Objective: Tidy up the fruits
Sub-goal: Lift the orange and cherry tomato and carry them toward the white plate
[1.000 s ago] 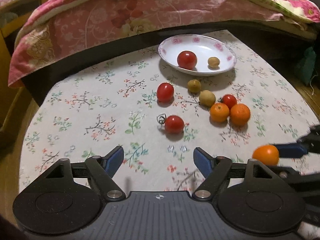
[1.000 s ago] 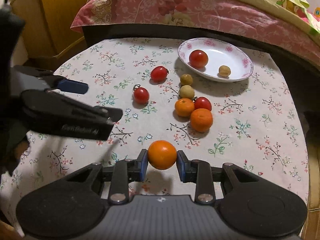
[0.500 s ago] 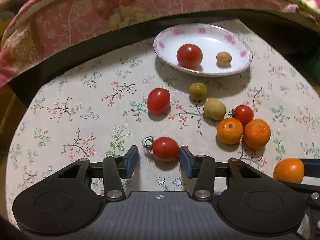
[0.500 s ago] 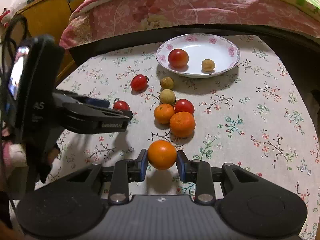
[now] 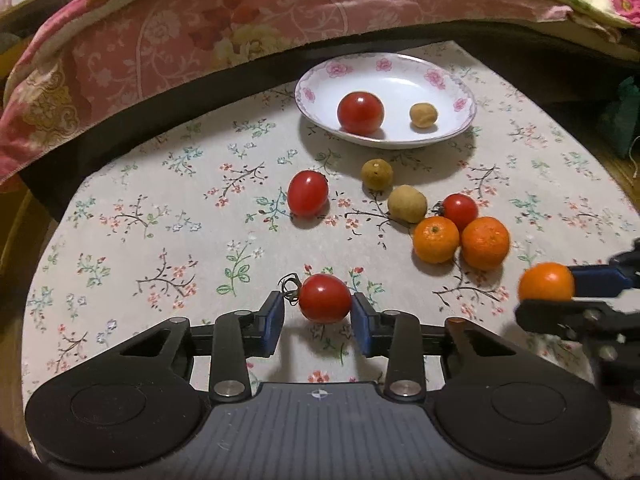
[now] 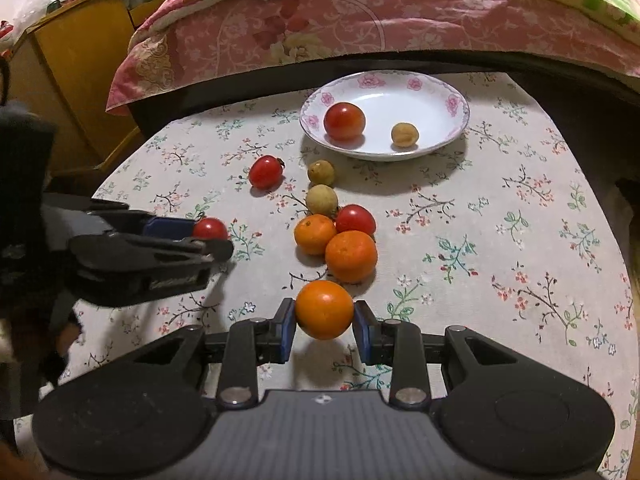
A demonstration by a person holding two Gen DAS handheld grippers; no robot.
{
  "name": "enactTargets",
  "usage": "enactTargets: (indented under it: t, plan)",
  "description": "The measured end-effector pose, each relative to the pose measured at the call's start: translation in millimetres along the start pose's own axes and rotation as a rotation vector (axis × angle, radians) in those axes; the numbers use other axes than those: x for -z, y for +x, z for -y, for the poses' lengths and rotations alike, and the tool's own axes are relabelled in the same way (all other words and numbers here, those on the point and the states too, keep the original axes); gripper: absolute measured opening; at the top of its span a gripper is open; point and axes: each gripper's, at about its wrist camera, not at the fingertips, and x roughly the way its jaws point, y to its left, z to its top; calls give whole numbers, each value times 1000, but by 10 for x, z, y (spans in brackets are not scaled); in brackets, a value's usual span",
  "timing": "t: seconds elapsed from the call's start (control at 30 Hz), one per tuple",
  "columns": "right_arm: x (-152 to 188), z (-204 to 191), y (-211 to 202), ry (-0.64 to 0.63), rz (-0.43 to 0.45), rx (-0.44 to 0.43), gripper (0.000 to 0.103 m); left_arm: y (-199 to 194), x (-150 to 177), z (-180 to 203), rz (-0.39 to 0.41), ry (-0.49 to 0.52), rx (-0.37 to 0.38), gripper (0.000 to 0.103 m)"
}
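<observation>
A stemmed red tomato (image 5: 325,298) lies on the floral tablecloth between the blue pads of my left gripper (image 5: 318,312). Its jaws are closing: the right pad touches the tomato, while a small gap shows at the left pad by the stem. My right gripper (image 6: 324,320) is shut on an orange (image 6: 324,308), held just above the cloth in front of the fruit pile. The white flowered plate (image 5: 452,92) at the back holds a tomato (image 5: 360,113) and a longan (image 5: 423,115). In the right wrist view the left gripper (image 6: 200,236) shows at the left.
Loose on the cloth are a tomato (image 5: 308,193), two longans (image 5: 376,175), another tomato (image 5: 460,212) and two oranges (image 5: 436,239). A bed with a pink quilt (image 5: 240,12) rises behind the table. A wooden cabinet (image 6: 80,60) stands at the far left.
My left gripper has moved forward to the stemmed tomato and its jaws have narrowed around it. The right gripper, still holding the orange, has shifted closer to the orange pile.
</observation>
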Motion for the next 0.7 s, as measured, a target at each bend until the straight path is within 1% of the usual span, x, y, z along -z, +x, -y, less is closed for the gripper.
enactTargets:
  t: [0.13, 0.23, 0.4, 0.7]
  plan:
    - [-29, -31, 7, -6, 1, 16, 25, -118, -17, -14, 19, -26, 29, 44]
    - [-41, -47, 8, -8, 1, 33, 25, -182, -32, 35, 37, -17, 43, 44]
    - [-73, -85, -15, -21, 13, 56, 25, -243, -33, 108, 52, 3, 46, 44]
    - [-138, -166, -33, -44, 31, 82, 25, -238, -24, 135, 46, 10, 50, 45]
